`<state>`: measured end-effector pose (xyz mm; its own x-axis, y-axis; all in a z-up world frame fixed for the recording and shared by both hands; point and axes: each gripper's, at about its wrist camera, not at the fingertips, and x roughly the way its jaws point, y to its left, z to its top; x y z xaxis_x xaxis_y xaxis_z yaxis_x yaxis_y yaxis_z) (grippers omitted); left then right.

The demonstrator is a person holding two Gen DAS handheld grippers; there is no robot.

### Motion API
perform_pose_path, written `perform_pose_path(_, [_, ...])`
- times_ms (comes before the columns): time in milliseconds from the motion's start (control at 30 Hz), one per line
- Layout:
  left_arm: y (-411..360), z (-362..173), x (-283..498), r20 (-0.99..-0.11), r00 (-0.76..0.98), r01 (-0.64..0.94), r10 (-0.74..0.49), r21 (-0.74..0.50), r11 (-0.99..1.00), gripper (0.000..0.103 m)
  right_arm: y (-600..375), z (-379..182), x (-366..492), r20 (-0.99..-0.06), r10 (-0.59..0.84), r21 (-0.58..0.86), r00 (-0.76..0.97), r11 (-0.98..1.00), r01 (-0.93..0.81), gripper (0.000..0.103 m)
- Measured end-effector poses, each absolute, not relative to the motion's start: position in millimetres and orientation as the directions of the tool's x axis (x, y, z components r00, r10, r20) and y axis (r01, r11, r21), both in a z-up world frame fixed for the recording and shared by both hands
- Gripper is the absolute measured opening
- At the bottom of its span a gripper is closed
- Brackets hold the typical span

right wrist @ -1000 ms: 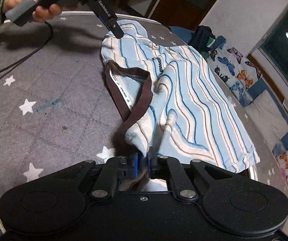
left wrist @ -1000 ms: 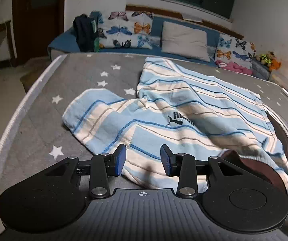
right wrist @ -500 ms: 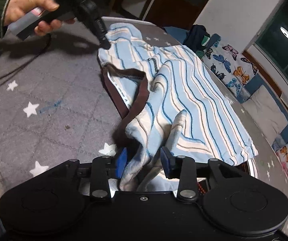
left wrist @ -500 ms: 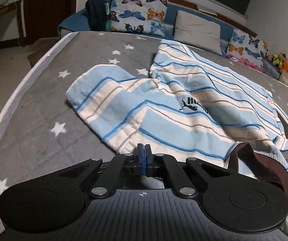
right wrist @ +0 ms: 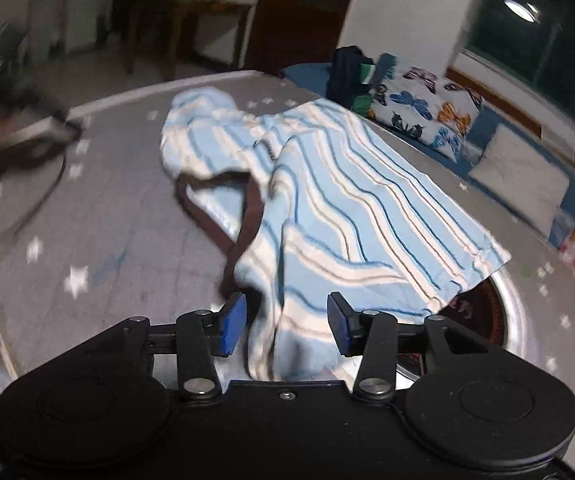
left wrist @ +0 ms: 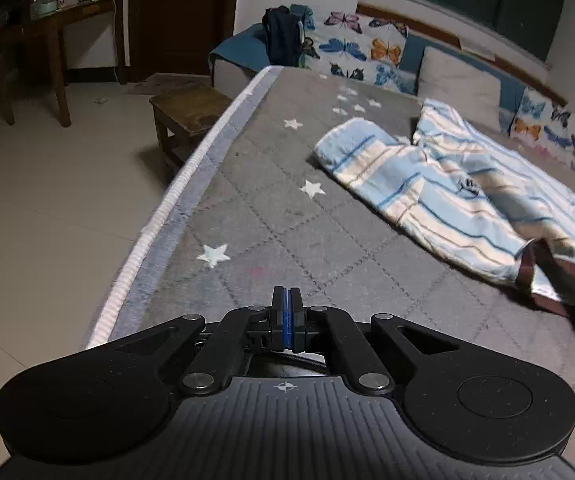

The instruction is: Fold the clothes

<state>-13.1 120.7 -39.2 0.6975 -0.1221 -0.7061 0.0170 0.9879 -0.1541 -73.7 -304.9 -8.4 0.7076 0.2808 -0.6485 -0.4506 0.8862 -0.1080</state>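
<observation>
A light-blue striped garment (left wrist: 447, 192) with a brown waistband (left wrist: 559, 284) lies crumpled on the grey star-print mattress (left wrist: 267, 216). My left gripper (left wrist: 286, 300) is shut with nothing in it, over bare mattress well to the left of the garment. In the right wrist view the garment (right wrist: 347, 208) spreads ahead, its waistband (right wrist: 247, 220) looping at the near side. My right gripper (right wrist: 285, 316) has its jaws opening. A fold of the cloth hangs between the blue pads (right wrist: 233, 322) without being pressed. The left gripper (right wrist: 27, 120) shows blurred at far left, held by a hand.
The mattress edge (left wrist: 167, 208) runs along the left, with a wooden stool (left wrist: 191, 108) and tiled floor beside it. Butterfly pillows (left wrist: 359, 48) line the far side. A round metal rim (right wrist: 515, 320) shows under the garment's right corner. A black cable (right wrist: 43, 200) trails on the mattress.
My left gripper shut empty and swung away left from the garment to bare mattress. My right gripper went from shut on the cloth's edge to open, and the fold now hangs loose.
</observation>
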Motion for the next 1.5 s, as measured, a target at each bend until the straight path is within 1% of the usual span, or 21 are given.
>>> perform_pose_path(67, [117.1,-35.7,-12.7,-0.699,0.700,0.037,-0.146,-0.169,0.985,0.001,-305.0,-7.0,-60.7,-0.638,0.295,-0.063,0.711,0.900,-0.431,0.040])
perform_pose_path(100, [114.4,-34.8,-12.2,-0.696,0.702,0.044,-0.150,-0.168,0.985,0.001,-304.4,-6.9,-52.1,-0.636,0.300,-0.041,0.711,0.907,-0.420,0.031])
perform_pose_path(133, [107.4,-33.6,-10.3,-0.693,0.703,0.064,-0.161,-0.164,0.984,0.001,-303.8,-7.3,-47.8,-0.637,0.300,-0.034,0.711,0.910,-0.414,0.026])
perform_pose_path(267, [81.6,-33.3,1.6,-0.691,0.690,0.131,-0.214,-0.171,0.976,0.002,-297.6,-17.7,-30.0,-0.671,0.280,-0.040,0.686,0.911,-0.411,0.024])
perform_pose_path(433, [58.8,-37.5,24.1,-0.700,0.669,0.159,-0.250,-0.194,0.968,0.003,-292.2,-33.9,-24.4,-0.703,0.274,-0.047,0.657,0.903,-0.427,0.024])
perform_pose_path(467, [55.2,-39.7,29.4,-0.702,0.664,0.159,-0.255,-0.201,0.967,0.005,-292.3,-36.6,-22.6,-0.707,0.272,-0.044,0.653,0.904,-0.425,0.024])
perform_pose_path(500, [51.8,-42.2,34.9,-0.705,0.660,0.158,-0.261,-0.209,0.965,0.008,-293.8,-40.2,-20.2,-0.713,0.272,-0.033,0.646,0.908,-0.419,0.018])
perform_pose_path(533, [49.1,-43.8,40.0,-0.707,0.656,0.155,-0.264,-0.217,0.964,0.017,-293.9,-40.7,-19.3,-0.715,0.270,-0.032,0.645,0.909,-0.416,0.009])
perform_pose_path(567, [46.7,-45.4,44.7,-0.709,0.653,0.149,-0.266,-0.223,0.963,0.027,-295.4,-40.5,-20.0,-0.712,0.261,-0.041,0.652,0.911,-0.410,0.007])
perform_pose_path(600, [44.4,-47.0,49.0,-0.710,0.652,0.145,-0.265,-0.227,0.963,0.031,-297.5,-40.5,-21.1,-0.708,0.250,-0.052,0.660,0.914,-0.402,0.005])
perform_pose_path(633, [42.6,-48.5,52.9,-0.711,0.652,0.140,-0.262,-0.227,0.964,0.033,-299.5,-40.4,-22.3,-0.704,0.240,-0.062,0.668,0.917,-0.395,0.004])
perform_pose_path(733, [38.9,-52.6,64.3,-0.716,0.649,0.126,-0.256,-0.231,0.965,0.037,-317.7,-31.2,-35.0,-0.666,0.171,-0.120,0.727,0.936,-0.330,0.003])
perform_pose_path(833, [37.0,-57.1,74.2,-0.719,0.651,0.101,-0.244,-0.237,0.966,0.039,-340.3,-25.4,-44.8,-0.638,0.111,-0.145,0.762,0.955,-0.260,0.003])
perform_pose_path(967, [34.4,-57.9,86.4,-0.719,0.657,0.084,-0.228,-0.230,0.970,0.039,-378.6,-28.2,-61.4,-0.633,0.022,-0.141,0.774,0.980,-0.143,0.003])
perform_pose_path(1067, [22.1,-58.2,94.8,-0.723,0.660,0.100,-0.207,-0.188,0.977,0.036,-399.5,-35.0,-69.8,-0.650,-0.018,-0.122,0.760,0.989,-0.080,0.003])
perform_pose_path(1100, [17.8,-58.5,96.9,-0.724,0.660,0.106,-0.199,-0.172,0.979,0.032,-403.6,-37.6,-71.5,-0.657,-0.024,-0.113,0.754,0.991,-0.067,0.003])
perform_pose_path(1133, [14.4,-58.5,98.8,-0.725,0.661,0.112,-0.193,-0.158,0.981,0.021,-406.4,-40.1,-72.3,-0.663,-0.026,-0.105,0.749,0.993,-0.058,0.003])
perform_pose_path(1167, [12.0,-58.7,100.1,-0.726,0.662,0.115,-0.188,-0.150,0.982,0.015,-408.7,-42.4,-72.9,-0.668,-0.028,-0.098,0.744,0.994,-0.051,0.003])
perform_pose_path(1233, [11.7,-59.2,101.2,-0.726,0.663,0.107,-0.186,-0.153,0.982,0.010,-412.0,-46.3,-73.6,-0.672,-0.032,-0.089,0.739,0.995,-0.037,0.003])
perform_pose_path(1367, [26.7,-57.2,90.9,-0.717,0.673,0.043,-0.182,-0.208,0.977,0.008,-413.7,-49.4,-76.2,-0.677,-0.025,-0.061,0.736,0.998,-0.022,0.003])
perform_pose_path(1500, [50.9,-47.5,60.5,-0.690,0.704,-0.001,-0.167,-0.236,0.972,0.008,-411.8,-47.5,-79.4,-0.675,-0.024,-0.058,0.737,0.998,-0.021,0.003])
